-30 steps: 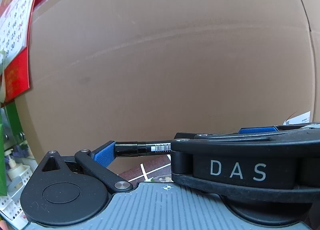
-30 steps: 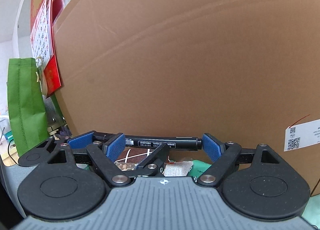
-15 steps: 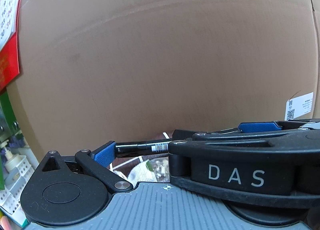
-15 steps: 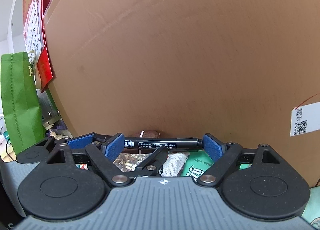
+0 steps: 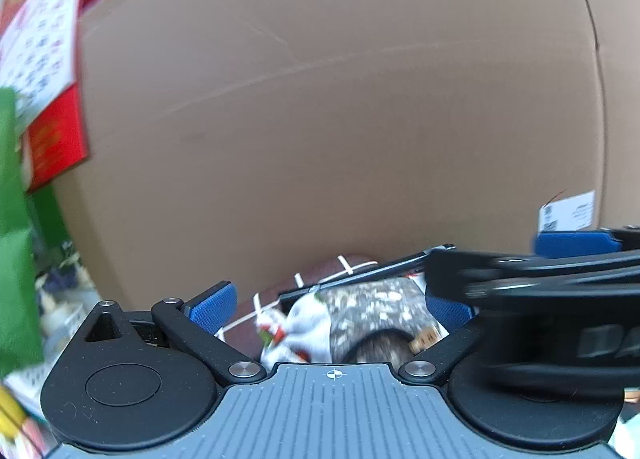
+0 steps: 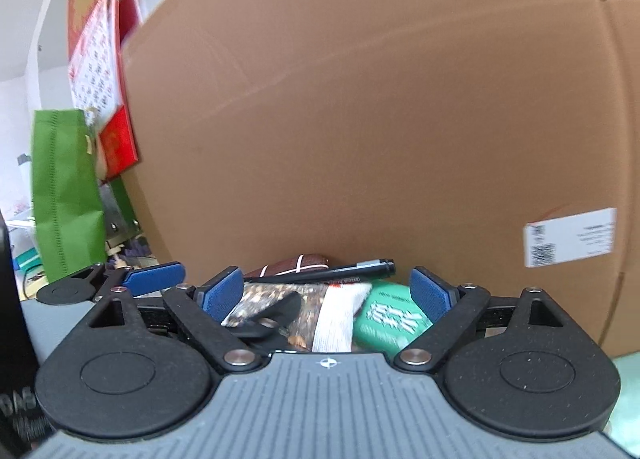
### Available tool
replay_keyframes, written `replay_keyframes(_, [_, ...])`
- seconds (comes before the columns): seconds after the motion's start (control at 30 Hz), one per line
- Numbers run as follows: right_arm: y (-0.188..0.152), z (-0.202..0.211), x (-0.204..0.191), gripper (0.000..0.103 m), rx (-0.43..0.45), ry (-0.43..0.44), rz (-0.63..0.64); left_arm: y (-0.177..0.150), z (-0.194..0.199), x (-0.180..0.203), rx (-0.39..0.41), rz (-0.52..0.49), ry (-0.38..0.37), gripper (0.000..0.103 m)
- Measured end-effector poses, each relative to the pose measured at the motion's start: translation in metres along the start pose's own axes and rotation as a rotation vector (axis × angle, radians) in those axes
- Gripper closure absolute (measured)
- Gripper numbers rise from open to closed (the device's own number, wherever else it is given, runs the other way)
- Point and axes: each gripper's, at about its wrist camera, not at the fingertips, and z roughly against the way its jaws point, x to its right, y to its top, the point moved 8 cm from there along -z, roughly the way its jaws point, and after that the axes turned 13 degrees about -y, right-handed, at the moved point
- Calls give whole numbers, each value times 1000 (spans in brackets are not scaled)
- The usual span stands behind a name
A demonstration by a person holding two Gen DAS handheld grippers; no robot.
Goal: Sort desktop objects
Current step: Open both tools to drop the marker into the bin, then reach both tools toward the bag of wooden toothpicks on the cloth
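A black marker pen (image 6: 344,271) lies loose on a pile of snack packets (image 6: 304,307), close against the big cardboard box (image 6: 380,119). My right gripper (image 6: 327,293) is just short of the pen. Its jaws are opening, and only the pile shows in the gap behind them. In the left wrist view the pen (image 5: 360,275) lies beyond my left gripper (image 5: 330,309), which is open and holds nothing. The right gripper (image 5: 540,279) crosses that view at the right, blurred. The left gripper's blue pad (image 6: 152,279) shows at the left of the right wrist view.
A brown case with white lines (image 6: 292,265) and a green packet (image 6: 392,315) lie in the pile. The box has a white label (image 6: 568,235). At the left are a green bag (image 6: 64,195), a red wall calendar (image 6: 96,71) and a white basket (image 5: 24,379).
The pen was gripped end to end between the right gripper's pads. It now lies free on the pile, and both grippers have drawn back from the box.
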Motion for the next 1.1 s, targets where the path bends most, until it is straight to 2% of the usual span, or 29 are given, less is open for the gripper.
replay_keyframes(0.13, [-9, 50, 25, 8, 30, -16, 11, -17, 42, 12, 42, 28, -8, 0])
replay_keyframes(0.23, [-20, 82, 46, 7, 39, -38, -10, -24, 57, 22, 79, 59, -38, 0])
replay_keyframes(0.33, [-39, 113, 82, 7, 33, -94, -40, -52, 92, 56, 84, 62, -117, 0])
replay_keyframes(0.4, [-53, 129, 105, 6, 14, -143, -51, -73, 101, 85, 68, 58, -181, 0])
replay_keyframes(0.43, [-61, 137, 118, 6, 2, -166, -59, -76, 122, 120, 55, 50, -219, 0])
replay_keyframes(0.57, [-94, 157, 158, 6, -65, -240, -64, -112, 116, 187, -16, -1, -357, 0])
replay_keyframes(0.7, [-121, 162, 187, 6, -134, -273, -97, -141, 102, 240, -61, -81, -409, 0])
replay_keyframes(0.77, [-131, 161, 198, 6, -161, -275, -118, -153, 95, 257, -74, -86, -428, 0])
replay_keyframes(0.87, [-138, 159, 207, 6, -179, -272, -129, -161, 81, 269, -103, -74, -417, 0])
replay_keyframes(0.97, [-140, 153, 210, 6, -179, -242, -126, -161, 68, 269, -117, -57, -368, 0])
replay_keyframes(1.1, [-130, 136, 200, 10, -178, -145, -78, -155, 45, 261, -154, -2, -288, 0])
